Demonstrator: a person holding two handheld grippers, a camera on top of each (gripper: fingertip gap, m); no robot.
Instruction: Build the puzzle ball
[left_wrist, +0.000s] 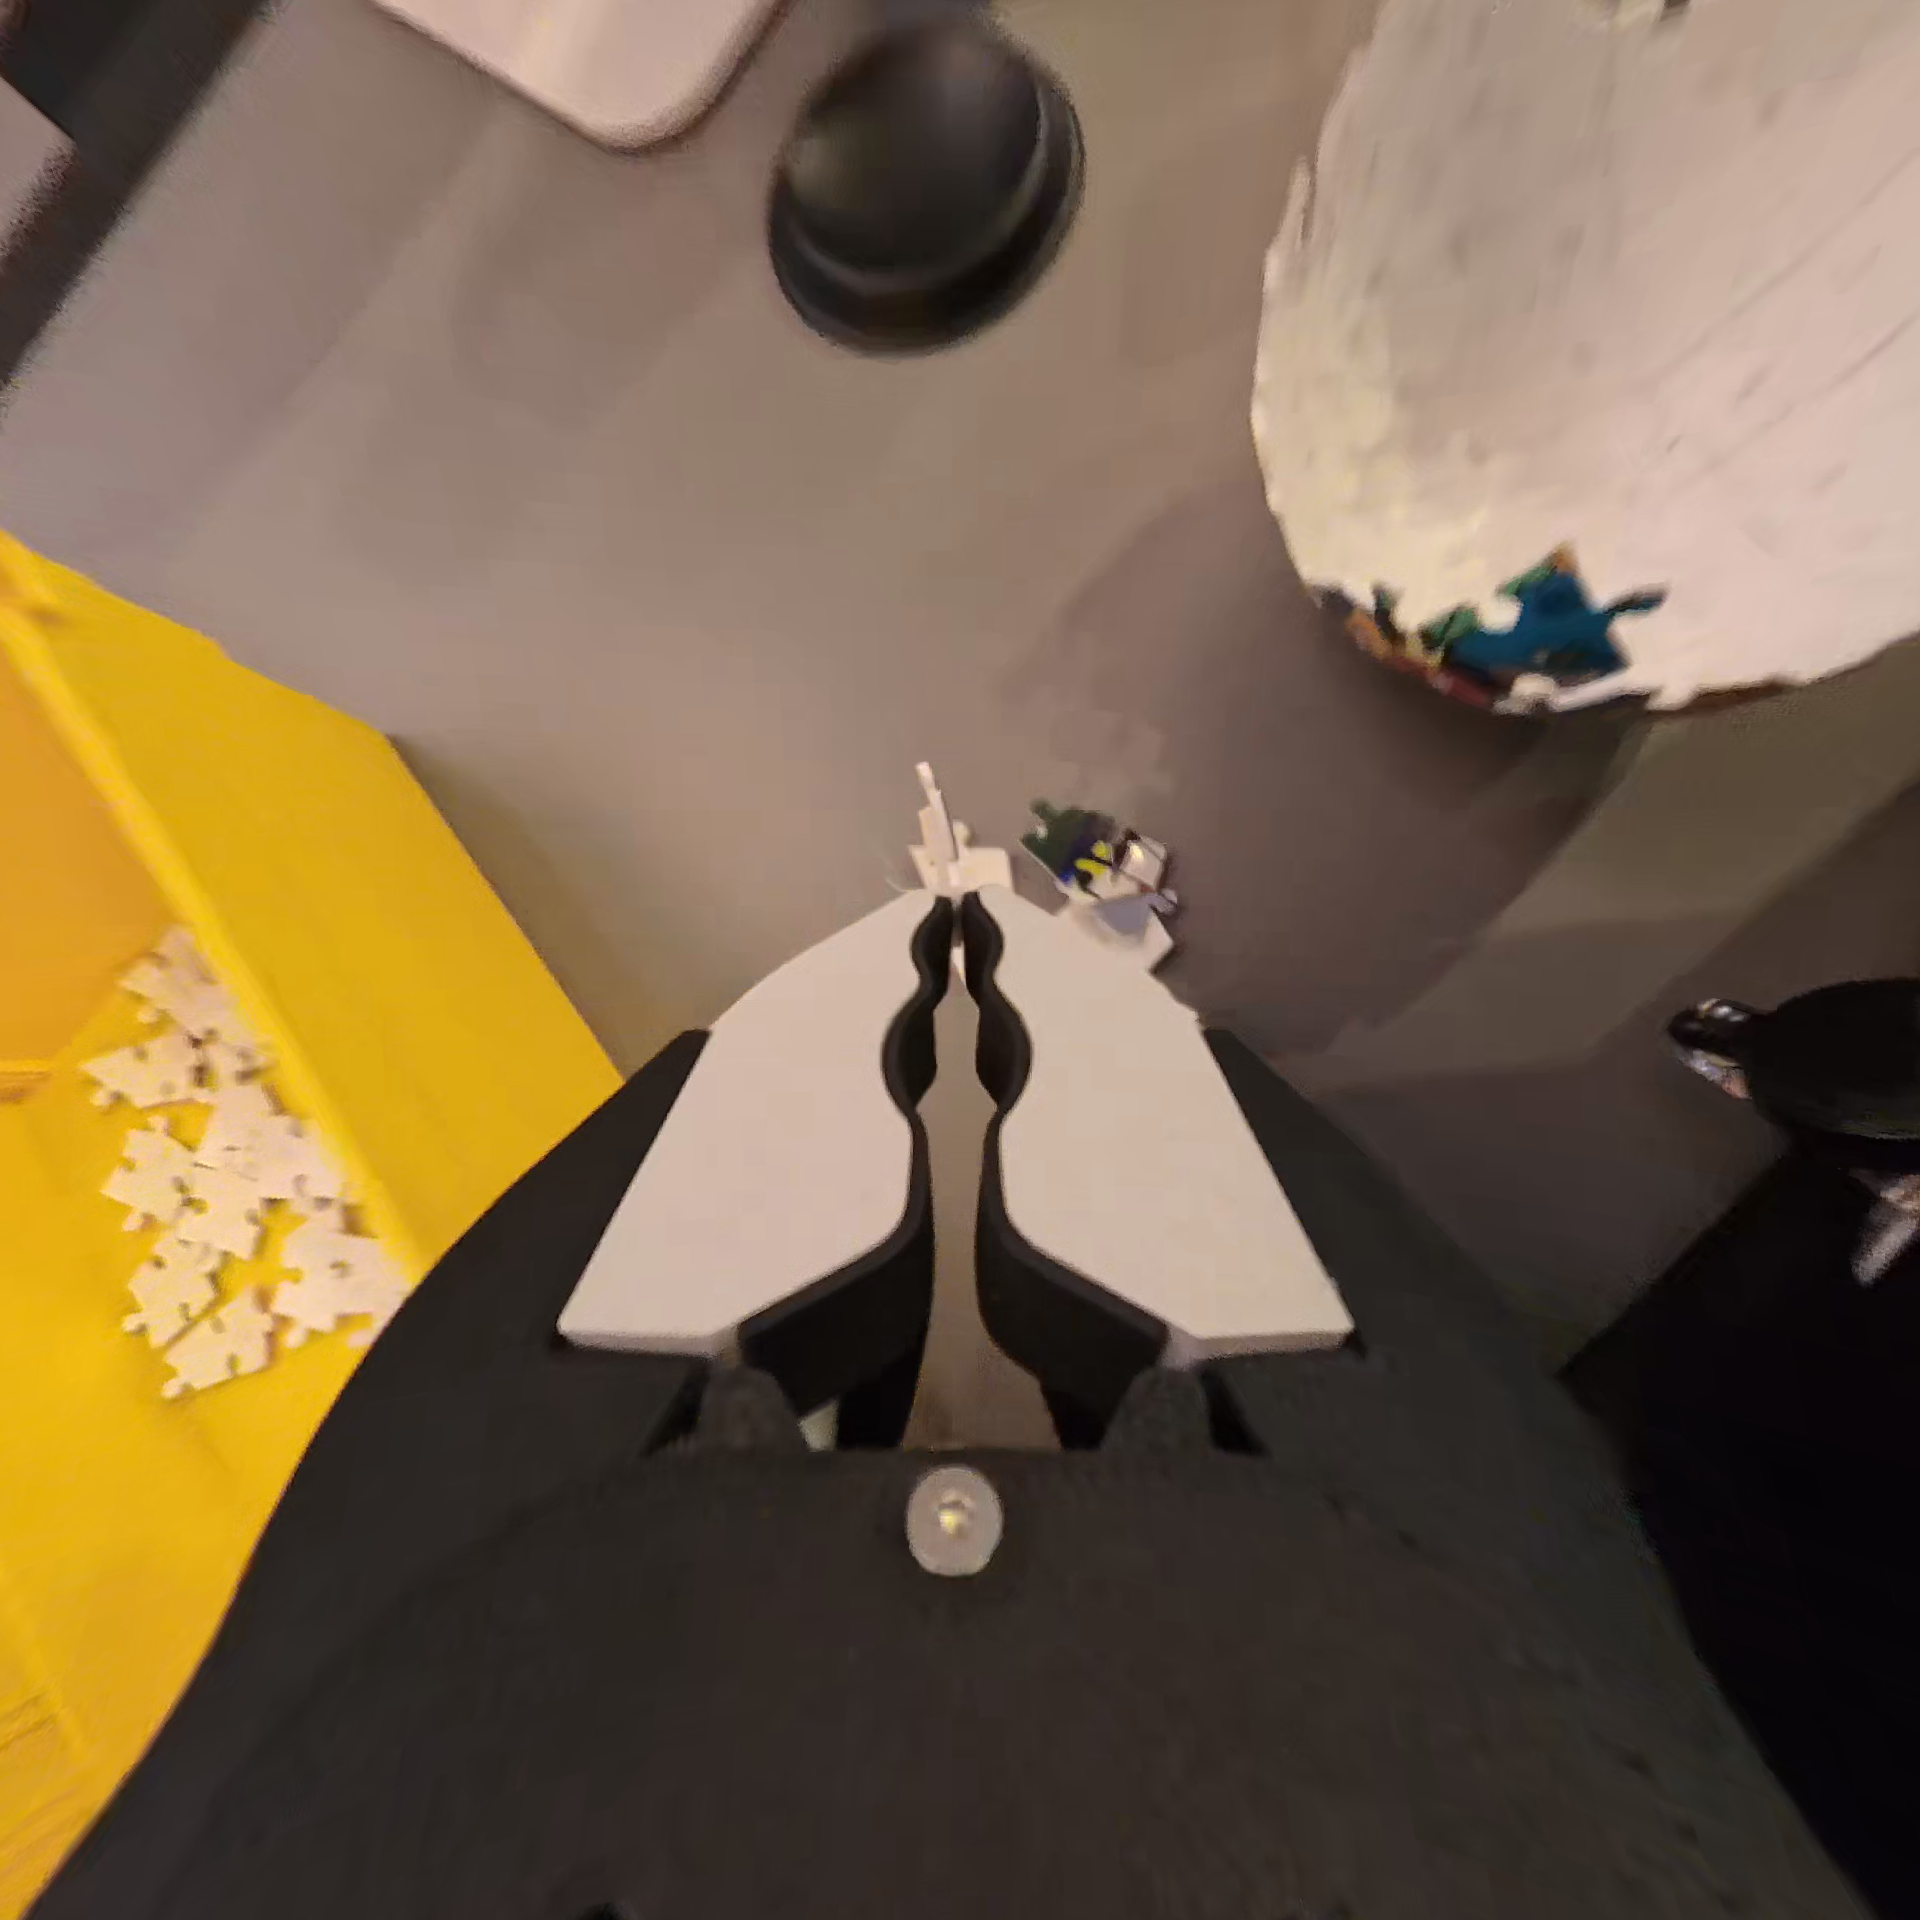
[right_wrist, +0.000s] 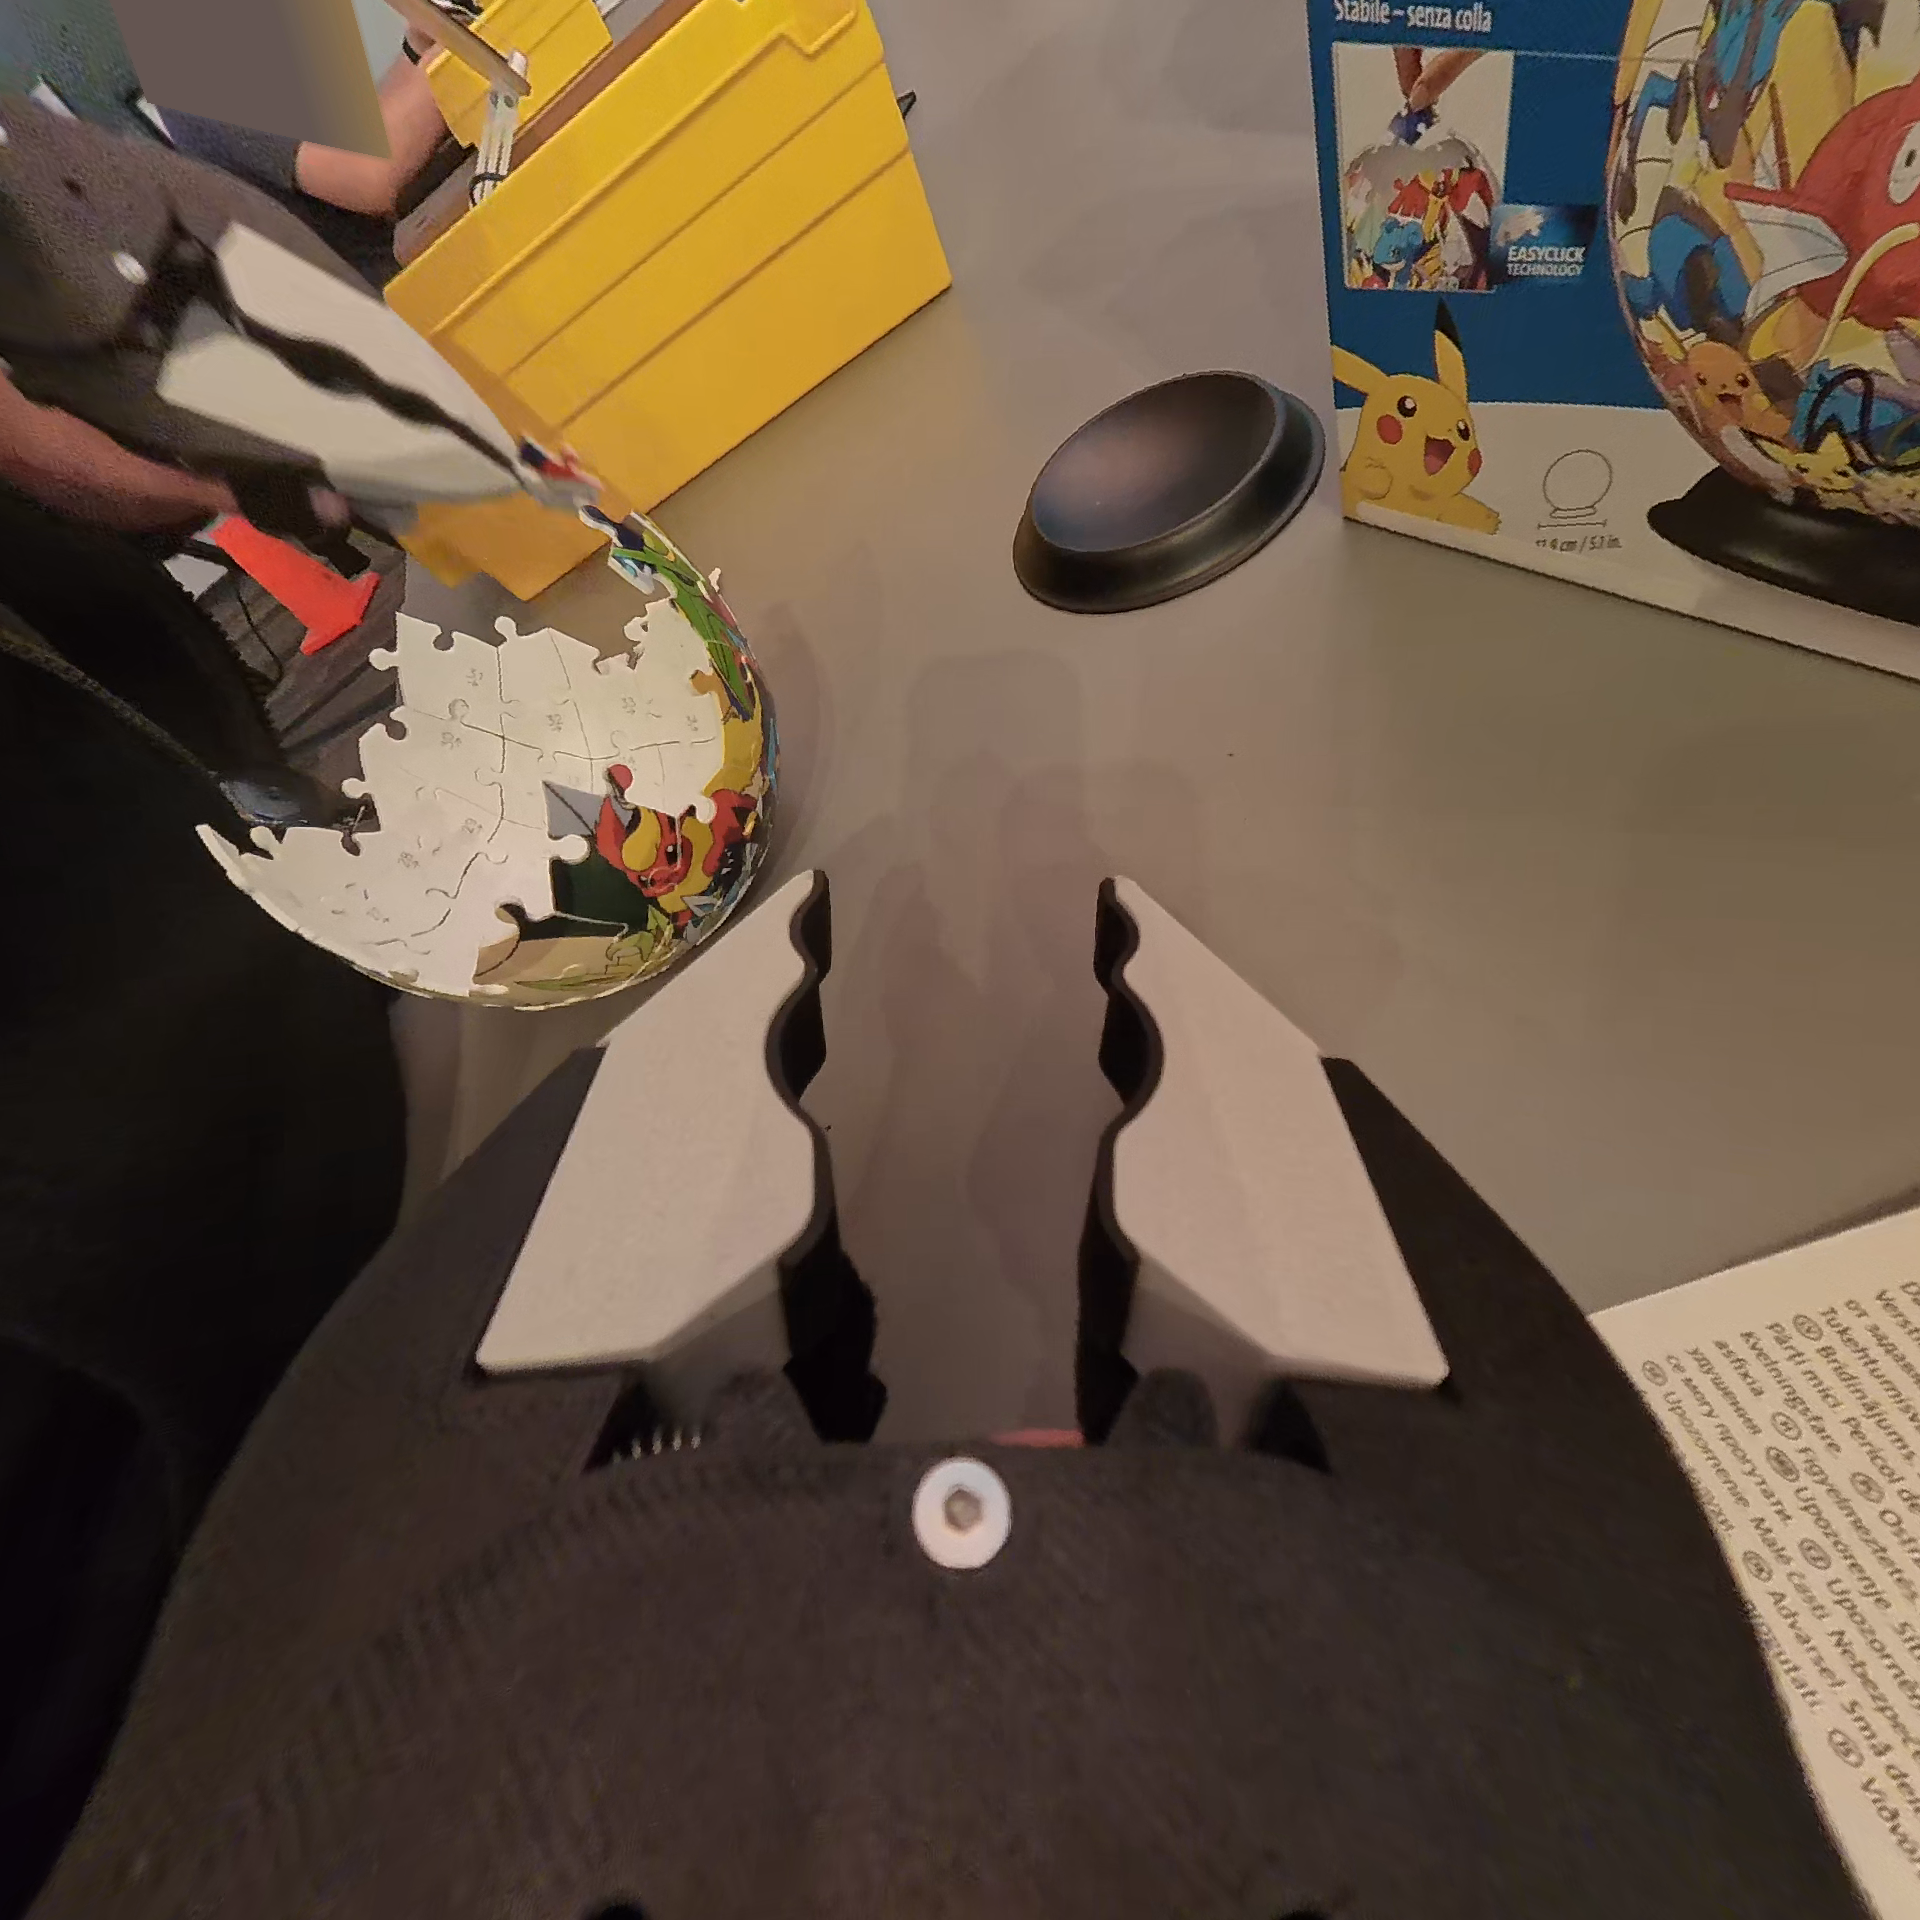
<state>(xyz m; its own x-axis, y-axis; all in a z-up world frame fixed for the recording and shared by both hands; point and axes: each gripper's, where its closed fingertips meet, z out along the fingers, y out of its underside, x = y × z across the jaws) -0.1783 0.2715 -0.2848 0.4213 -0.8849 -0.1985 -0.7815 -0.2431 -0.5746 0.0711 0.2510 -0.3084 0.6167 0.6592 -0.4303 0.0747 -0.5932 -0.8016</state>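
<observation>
My left gripper (left_wrist: 957, 909) is shut on a small puzzle piece (left_wrist: 948, 852) whose white back sticks out past the fingertips. A coloured piece (left_wrist: 1103, 873) shows just right of them; I cannot tell whether it is held or lies on the table. The partly built puzzle ball (left_wrist: 1610, 364), white inside, is up to the right. In the right wrist view the ball (right_wrist: 540, 790) rests on the grey table at the left, its open side facing me. The left gripper (right_wrist: 520, 457) hovers just above its top edge. My right gripper (right_wrist: 961, 914) is open and empty over bare table.
A yellow bin (left_wrist: 156, 935) at the left holds several loose white-backed pieces (left_wrist: 223, 1164); it also shows in the right wrist view (right_wrist: 675, 239). The black round ball stand (right_wrist: 1174, 488) sits mid-table. The puzzle box (right_wrist: 1621, 281) stands at the back right. A printed sheet (right_wrist: 1787, 1507) lies near right. My hands' fingertips stand some 25 centimeters from each other.
</observation>
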